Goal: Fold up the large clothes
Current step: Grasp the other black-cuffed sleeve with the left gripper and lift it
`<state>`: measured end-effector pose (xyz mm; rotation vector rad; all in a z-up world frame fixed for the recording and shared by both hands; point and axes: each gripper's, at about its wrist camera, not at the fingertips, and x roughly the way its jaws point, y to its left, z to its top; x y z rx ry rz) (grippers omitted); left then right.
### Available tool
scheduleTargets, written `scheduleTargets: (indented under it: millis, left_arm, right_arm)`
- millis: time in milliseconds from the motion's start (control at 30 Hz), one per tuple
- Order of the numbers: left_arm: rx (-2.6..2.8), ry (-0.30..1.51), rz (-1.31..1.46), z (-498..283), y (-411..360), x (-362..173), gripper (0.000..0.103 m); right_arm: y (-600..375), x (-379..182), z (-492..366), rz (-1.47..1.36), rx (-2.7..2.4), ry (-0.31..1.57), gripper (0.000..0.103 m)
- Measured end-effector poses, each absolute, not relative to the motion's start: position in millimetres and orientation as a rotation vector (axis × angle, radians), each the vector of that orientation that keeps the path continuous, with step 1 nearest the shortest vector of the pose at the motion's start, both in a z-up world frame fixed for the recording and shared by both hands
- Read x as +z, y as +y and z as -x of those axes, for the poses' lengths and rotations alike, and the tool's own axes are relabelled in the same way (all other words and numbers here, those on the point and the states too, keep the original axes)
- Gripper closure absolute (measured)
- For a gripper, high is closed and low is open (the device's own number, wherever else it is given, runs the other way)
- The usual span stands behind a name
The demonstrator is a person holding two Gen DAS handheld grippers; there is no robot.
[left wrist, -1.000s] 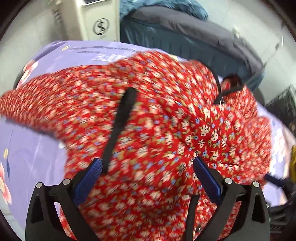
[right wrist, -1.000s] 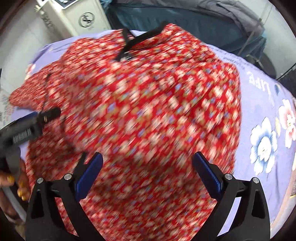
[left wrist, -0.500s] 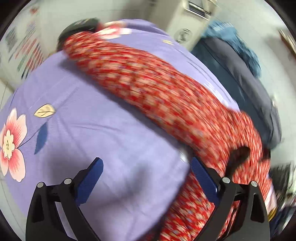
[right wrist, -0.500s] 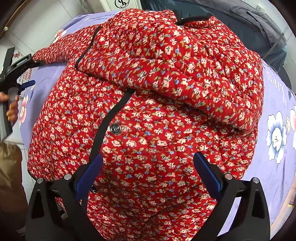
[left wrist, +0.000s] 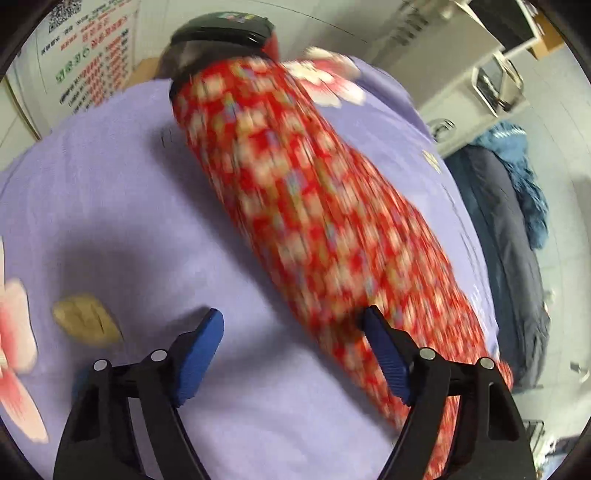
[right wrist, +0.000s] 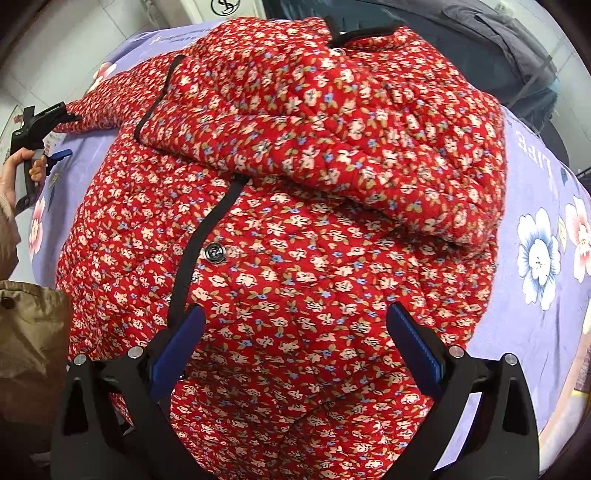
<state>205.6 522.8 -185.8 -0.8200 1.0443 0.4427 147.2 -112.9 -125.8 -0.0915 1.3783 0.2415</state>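
The right gripper point(right wrist: 295, 339) is hovering with its blue-padded fingers point(right wrist: 177, 350) spread wide apart, nothing caught between them, directly over the lower front of the red floral quilted jacket point(right wrist: 288, 229). Whether the pads are touching the fabric cannot be told. The jacket is lying on the lilac flower-printed sheet point(right wrist: 535, 314), filling most of the right wrist view. Just beyond the left finger a black placket point(right wrist: 199, 254) is running up the front, with a dark button point(right wrist: 214, 254) sitting beside it. Farther up, one sleeve point(right wrist: 332, 122) is lying folded across the chest, its black-edged cuff toward the left. The black-trimmed collar point(right wrist: 364, 32) is showing at the far end.

At the far left of that view a hand point(right wrist: 14, 177) is gripping the left gripper point(right wrist: 42, 120), near the jacket's other sleeve.

In the left wrist view the left gripper point(left wrist: 291, 332) is also standing spread, empty between its fingers, over bare sheet point(left wrist: 110, 206). Its right pad point(left wrist: 384, 354) is sitting against the edge of the outstretched sleeve point(left wrist: 314, 221), which is blurred and stretching away diagonally toward a dark rounded object point(left wrist: 221, 40) at the sheet's far edge. A dark grey bundle of cloth point(left wrist: 513, 266) is lying off to the right
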Motion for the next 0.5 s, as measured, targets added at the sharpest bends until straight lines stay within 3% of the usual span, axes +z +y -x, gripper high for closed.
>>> scheduleTargets:
  millis: [100, 200, 267, 367, 433, 500]
  left_arm:
    - [0.477, 1.067, 0.805, -219, 547, -191, 0.025]
    - [0.546, 1.06, 0.749, -225, 557, -184, 0.03]
    - [0.552, 1.059, 0.748, -229, 560, -179, 0.054]
    - [0.523, 1.05, 0.679, -240, 553, -162, 0.074]
    - [0.491, 1.033, 0.566, -249, 536, -143, 0.085]
    - [0.439, 0.989, 0.525, -250, 519, -123, 0.087]
  right_arm:
    - [-116, -124, -146, 0.085, 0.21, 1.375, 0.006]
    - [-121, -121, -144, 0.078, 0.179, 1.377, 0.006]
    - [-124, -118, -141, 0.073, 0.163, 1.369, 0.006]
    - [-128, -117, -138, 0.052, 0.145, 1.362, 0.006]
    - [-133, -117, -135, 0.03, 0.13, 1.366, 0.006]
    - [-138, -116, -131, 0.004, 0.127, 1.37, 0.006]
